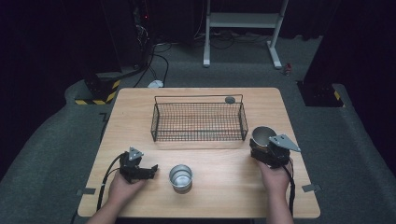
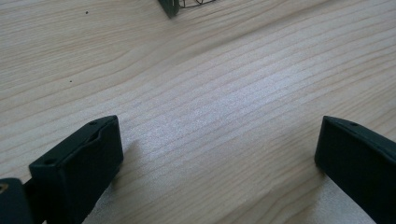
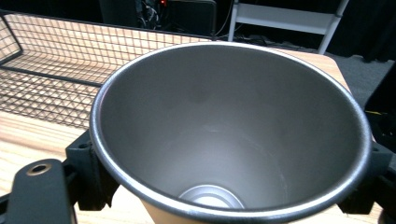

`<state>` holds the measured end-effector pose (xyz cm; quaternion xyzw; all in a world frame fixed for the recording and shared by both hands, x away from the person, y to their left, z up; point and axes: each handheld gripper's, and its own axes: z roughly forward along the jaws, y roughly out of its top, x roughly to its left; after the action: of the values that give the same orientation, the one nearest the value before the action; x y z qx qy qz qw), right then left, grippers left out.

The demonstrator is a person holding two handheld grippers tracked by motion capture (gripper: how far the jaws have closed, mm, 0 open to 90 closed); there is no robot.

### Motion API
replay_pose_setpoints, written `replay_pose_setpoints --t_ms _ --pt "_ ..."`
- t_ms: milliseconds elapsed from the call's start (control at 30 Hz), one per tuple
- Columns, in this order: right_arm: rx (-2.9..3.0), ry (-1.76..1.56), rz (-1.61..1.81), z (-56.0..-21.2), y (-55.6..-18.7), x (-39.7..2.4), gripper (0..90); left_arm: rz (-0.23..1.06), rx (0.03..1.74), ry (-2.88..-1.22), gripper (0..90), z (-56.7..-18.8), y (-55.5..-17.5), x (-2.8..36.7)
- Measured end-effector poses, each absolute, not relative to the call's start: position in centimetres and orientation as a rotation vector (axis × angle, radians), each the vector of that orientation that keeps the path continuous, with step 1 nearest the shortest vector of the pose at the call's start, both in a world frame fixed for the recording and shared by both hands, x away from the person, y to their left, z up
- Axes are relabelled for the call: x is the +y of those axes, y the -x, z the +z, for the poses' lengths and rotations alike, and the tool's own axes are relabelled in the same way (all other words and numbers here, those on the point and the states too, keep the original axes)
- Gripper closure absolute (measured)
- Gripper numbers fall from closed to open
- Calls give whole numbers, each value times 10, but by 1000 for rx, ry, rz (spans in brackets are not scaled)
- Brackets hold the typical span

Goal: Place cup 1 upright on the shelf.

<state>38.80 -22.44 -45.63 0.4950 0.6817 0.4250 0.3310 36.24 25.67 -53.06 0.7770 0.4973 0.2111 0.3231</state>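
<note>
Steel cup [image 3: 233, 140] clamped in right hand-held gripper [image 1: 264, 148], just right of wire basket [image 1: 198, 122]; its gripper view shows the cup's bare interior. Left hand-held gripper [image 1: 150, 171] wide open, empty, over worktop [image 2: 210, 93], beside second cup [image 1: 180, 177].

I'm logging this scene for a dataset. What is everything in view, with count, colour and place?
Steel cup held in the right jaws: one, silver, right of the basket.
Steel cup standing free: one, silver, table front centre.
Black wire basket: one, black, table middle.
Small round grey disc: one, grey, behind the basket.
Light wooden table: one, pale wood.
White metal frame: one, white, on the floor beyond.
Left hand-held gripper: one, black, open, table front left.
Right hand-held gripper: one, black, grips a cup.
</note>
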Motion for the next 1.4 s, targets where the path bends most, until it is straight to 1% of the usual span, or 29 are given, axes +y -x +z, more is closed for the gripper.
replay_pose_setpoints --t_ms 433,1067,1400 --pt "1812 -1274 1135 -458 -380 -213 138 552 1304 -2039 7 -531 -363 256" --pt "1886 -1207 1173 -463 -374 -174 137 548 1305 -2039 5 -531 -363 256" --pt "1903 -1172 1186 -461 -372 -163 137 548 1305 -2039 4 -531 -363 256"
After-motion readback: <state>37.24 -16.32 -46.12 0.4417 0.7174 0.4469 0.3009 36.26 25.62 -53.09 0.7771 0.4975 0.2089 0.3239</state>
